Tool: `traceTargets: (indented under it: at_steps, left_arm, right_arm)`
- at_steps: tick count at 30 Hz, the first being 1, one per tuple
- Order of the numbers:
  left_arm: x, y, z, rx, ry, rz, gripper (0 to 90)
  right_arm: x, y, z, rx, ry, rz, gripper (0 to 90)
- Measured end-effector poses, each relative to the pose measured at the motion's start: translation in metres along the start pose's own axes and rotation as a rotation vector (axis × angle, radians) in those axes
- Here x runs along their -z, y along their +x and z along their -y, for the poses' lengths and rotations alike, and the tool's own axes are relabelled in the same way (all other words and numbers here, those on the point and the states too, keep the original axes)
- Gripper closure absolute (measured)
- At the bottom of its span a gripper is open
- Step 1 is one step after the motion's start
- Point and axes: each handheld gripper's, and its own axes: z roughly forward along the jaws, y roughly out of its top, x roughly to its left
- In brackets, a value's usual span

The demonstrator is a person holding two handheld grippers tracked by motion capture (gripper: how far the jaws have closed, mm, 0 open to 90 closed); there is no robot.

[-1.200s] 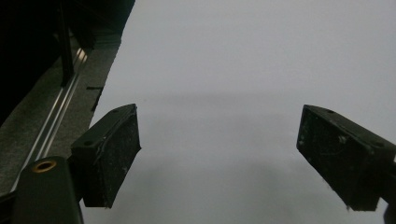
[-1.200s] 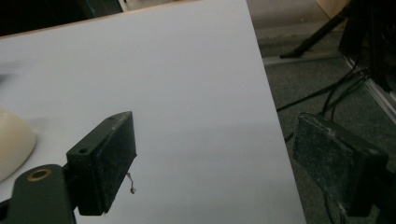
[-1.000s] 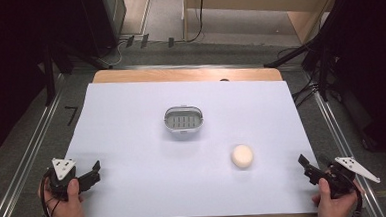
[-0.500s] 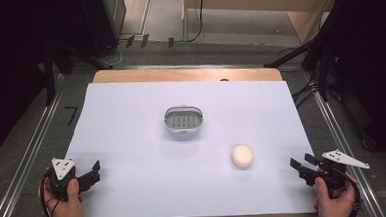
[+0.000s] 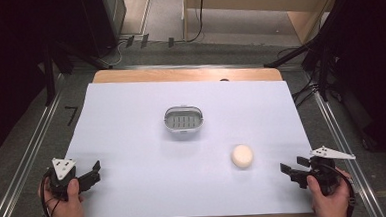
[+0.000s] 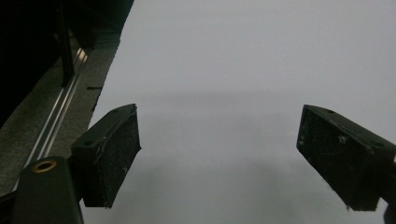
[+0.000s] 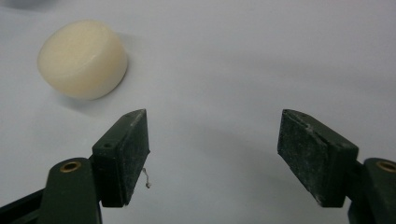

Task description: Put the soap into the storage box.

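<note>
White-covered wooden table [image 5: 131, 121] amid dark room; right gripper [image 5: 290, 172], jaws just reopening, empty, has crept towards cream round soap [image 5: 242, 156]; left gripper [image 5: 92, 174] spread, unmoved.

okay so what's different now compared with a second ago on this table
The right gripper has moved inward along the table's near edge toward the cream soap; its jaws have just been opening, with nothing between them. The left gripper, the soap and the grey soap dish stayed put.

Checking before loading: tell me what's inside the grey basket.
The grey basket looks empty: its slotted floor shows bare. The strip behind its near wall is hidden.
</note>
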Motion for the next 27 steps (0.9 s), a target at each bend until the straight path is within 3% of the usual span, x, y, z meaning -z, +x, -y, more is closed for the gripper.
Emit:
traceTargets:
  at_steps: [2,9,12,15,27]
  left_arm:
    - [0.000,0.000,0.000,-0.001,0.000,0.000,14.3]
    - [0.001,0.000,0.000,-0.007,-0.008,0.000,14.3]
    - [0.001,0.000,0.000,-0.004,-0.008,-0.002,14.3]
    - [0.001,0.000,0.001,-0.003,-0.012,0.001,14.3]
    - [0.002,0.000,0.001,-0.004,-0.018,0.005,14.3]
  right_arm:
    - [0.000,0.001,-0.001,0.001,0.008,0.000,25.9]
    - [-0.006,0.014,-0.006,0.053,0.111,0.029,25.2]
    - [-0.009,0.018,-0.008,0.072,0.139,0.028,23.8]
    - [-0.011,0.025,-0.012,0.071,0.169,-0.012,21.7]
    - [-0.021,0.040,-0.020,0.121,0.263,-0.011,16.2]
